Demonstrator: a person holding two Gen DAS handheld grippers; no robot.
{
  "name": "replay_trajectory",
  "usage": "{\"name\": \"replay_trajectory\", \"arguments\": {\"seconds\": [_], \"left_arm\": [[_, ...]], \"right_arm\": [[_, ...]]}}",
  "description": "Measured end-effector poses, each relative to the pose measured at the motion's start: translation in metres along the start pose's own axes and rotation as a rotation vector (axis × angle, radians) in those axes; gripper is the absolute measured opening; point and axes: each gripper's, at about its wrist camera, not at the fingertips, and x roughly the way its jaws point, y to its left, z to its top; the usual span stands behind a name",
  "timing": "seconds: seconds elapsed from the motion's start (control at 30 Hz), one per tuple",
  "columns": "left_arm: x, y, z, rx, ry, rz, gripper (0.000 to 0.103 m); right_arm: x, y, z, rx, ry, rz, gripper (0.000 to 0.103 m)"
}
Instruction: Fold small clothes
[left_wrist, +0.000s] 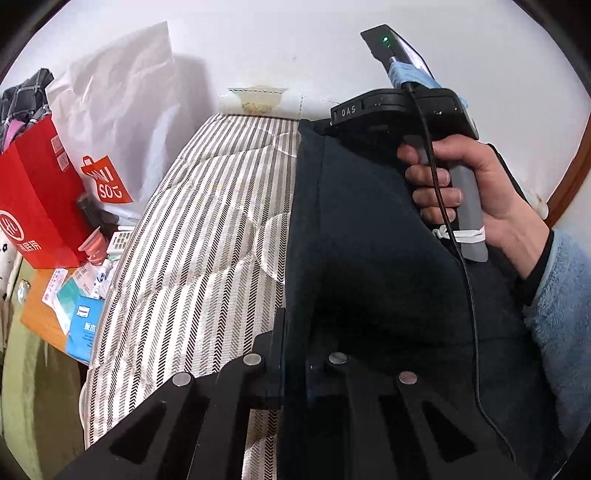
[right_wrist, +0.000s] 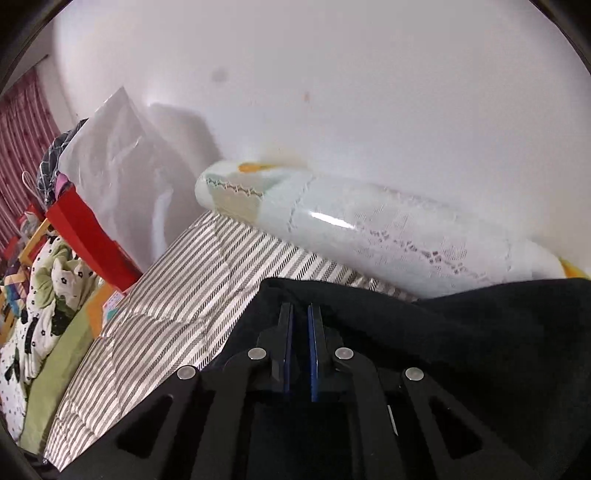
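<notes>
With the left gripper (left_wrist: 293, 354) and right gripper (right_wrist: 300, 332) each clamped narrow on an edge of the dark navy fabric garment (left_wrist: 369, 229) over the striped quilted bed (left_wrist: 207, 229), folding looks barely begun.

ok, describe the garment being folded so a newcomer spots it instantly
Start from the striped quilted mattress along the white wall. On its right side lies the dark navy garment, with the left gripper and right gripper both clamped on its edge. It is the only plain dark cloth there.
</notes>
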Motion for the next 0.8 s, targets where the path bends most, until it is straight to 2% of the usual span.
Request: {"name": "replay_trajectory", "arguments": {"seconds": [0.13, 0.23, 0.3, 0.37, 0.47, 0.67, 0.8], "left_arm": [[0.0, -0.002, -0.001, 0.009, 0.002, 0.018, 0.011], [-0.002, -0.002, -0.001, -0.005, 0.005, 0.027, 0.015], [-0.006, -0.003, -0.001, -0.005, 0.007, 0.033, 0.016], [-0.014, -0.006, -0.003, -0.001, -0.01, 0.032, 0.017], [-0.025, -0.012, -0.01, 0.02, -0.033, 0.037, 0.02], [-0.044, -0.025, -0.03, 0.068, -0.054, 0.089, 0.02], [-0.05, -0.027, -0.046, 0.07, -0.038, 0.057, 0.022]], "right_arm": [[-0.008, -0.004, 0.002, 0.038, 0.01, 0.003, 0.011], [-0.031, -0.008, -0.002, 0.056, -0.006, -0.004, 0.014], [-0.054, -0.014, -0.01, 0.074, -0.027, -0.019, 0.023], [-0.08, -0.023, -0.021, 0.1, -0.036, -0.024, 0.039], [-0.118, -0.031, -0.042, 0.12, -0.049, -0.053, 0.04], [-0.221, -0.072, -0.112, 0.179, -0.082, -0.233, 0.04], [-0.283, -0.11, -0.166, 0.263, -0.126, -0.406, 0.04]]}}
